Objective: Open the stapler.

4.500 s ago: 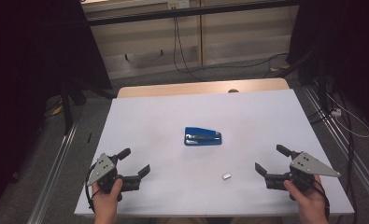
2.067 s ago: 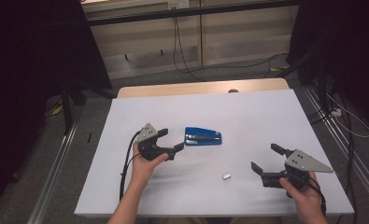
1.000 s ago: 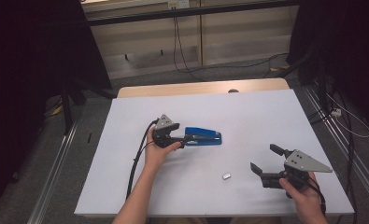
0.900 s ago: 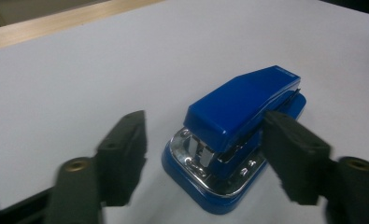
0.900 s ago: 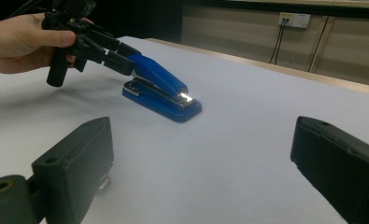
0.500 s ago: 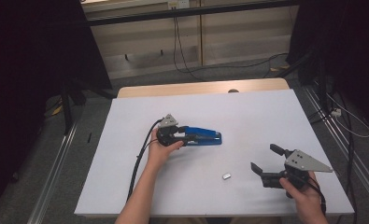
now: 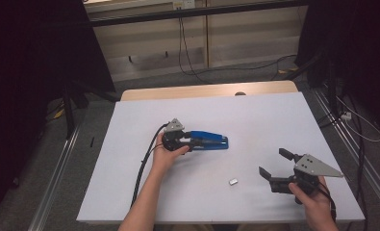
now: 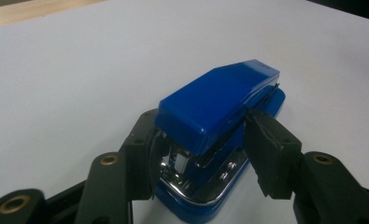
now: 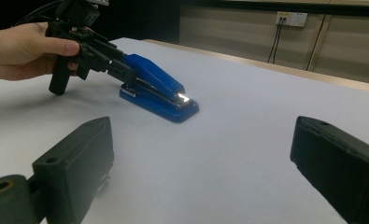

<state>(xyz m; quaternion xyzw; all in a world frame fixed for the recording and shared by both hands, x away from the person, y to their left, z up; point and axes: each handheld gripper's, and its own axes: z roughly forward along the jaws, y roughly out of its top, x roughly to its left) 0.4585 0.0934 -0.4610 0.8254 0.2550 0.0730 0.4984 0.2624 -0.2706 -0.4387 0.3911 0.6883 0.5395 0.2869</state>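
Stapler and left gripper meet near the middle of the white table (image 7: 255, 110) in the high view: the glossy blue plastic stapler (image 7: 209, 141) lies flat with its long axis running left to right, and the left gripper (image 7: 183, 141) comes at its left, hinge end along that same axis. The right gripper (image 7: 274, 166) hovers well apart near the table's front right corner, jaws spread wide on nothing, a small silvery metal block (image 7: 234, 182) lying between it and the stapler.

From the left gripper view, the stapler (image 8: 219, 107) points straight away from the camera, and the two black jaws, having just been closing, straddle its rear, their fingers (image 8: 266, 149) at or against the blue sides; firm contact cannot be told.

From the right gripper view, the stapler (image 9: 159, 86) sits far ahead, the left gripper (image 9: 119, 65) at its raised back end, making the left hand (image 9: 23, 49) by far the nearer.
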